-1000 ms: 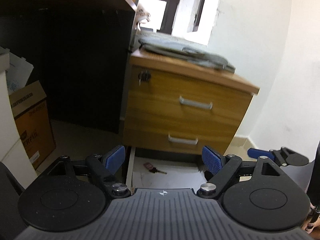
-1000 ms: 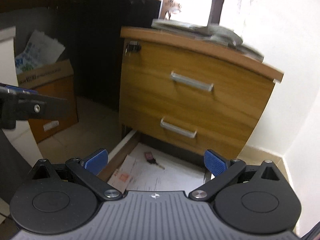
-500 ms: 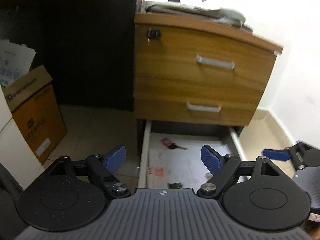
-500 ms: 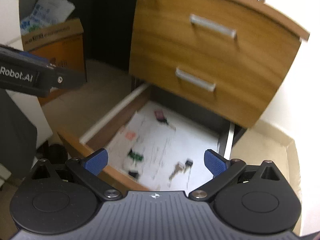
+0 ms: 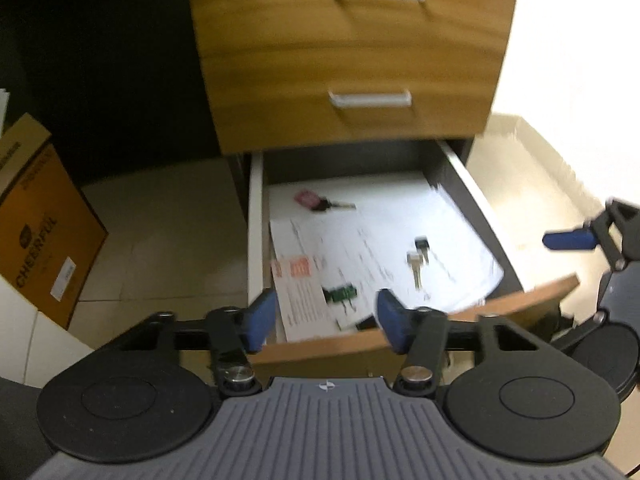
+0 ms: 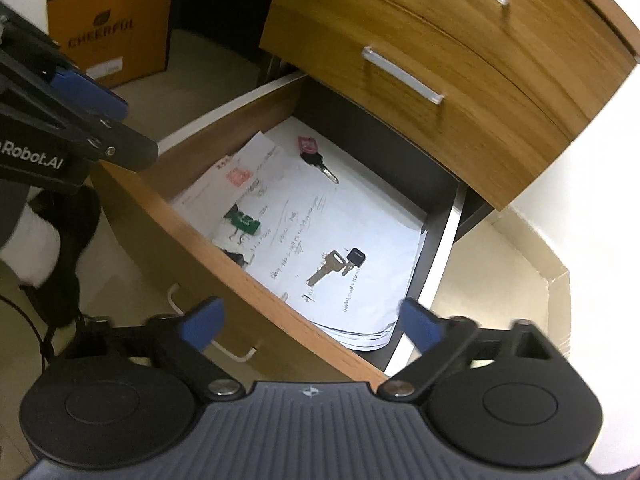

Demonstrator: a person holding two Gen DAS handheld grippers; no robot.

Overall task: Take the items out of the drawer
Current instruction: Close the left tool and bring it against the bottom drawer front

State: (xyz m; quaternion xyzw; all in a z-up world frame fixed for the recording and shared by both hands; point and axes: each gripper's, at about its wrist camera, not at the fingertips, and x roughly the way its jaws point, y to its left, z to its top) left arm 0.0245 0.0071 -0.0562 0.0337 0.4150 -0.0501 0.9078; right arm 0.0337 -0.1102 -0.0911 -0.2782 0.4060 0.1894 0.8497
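The bottom drawer (image 5: pixel 512 304) (image 6: pixel 192 236) of a wooden cabinet is pulled open. Inside lie white papers (image 5: pixel 384 232) (image 6: pixel 352 216), a key with a pink tag (image 5: pixel 316 201) (image 6: pixel 312 150), a silver key with a black fob (image 5: pixel 418 258) (image 6: pixel 336 265), a green clip (image 5: pixel 340 294) (image 6: pixel 244 222) and a black clip (image 6: pixel 236 257). My left gripper (image 5: pixel 326 320) is open and empty above the drawer's front edge, near the green clip. My right gripper (image 6: pixel 312 322) is open and empty above the front right of the drawer.
Two shut drawers with metal handles (image 5: pixel 370 99) (image 6: pixel 402 74) sit above the open one. An orange cardboard box (image 5: pixel 36 216) (image 6: pixel 108 28) stands on the floor to the left. A white wall (image 5: pixel 580 60) is to the right of the cabinet.
Both grippers have tilted down and moved closer over the open drawer. Its contents now fill both views. Both stay open.
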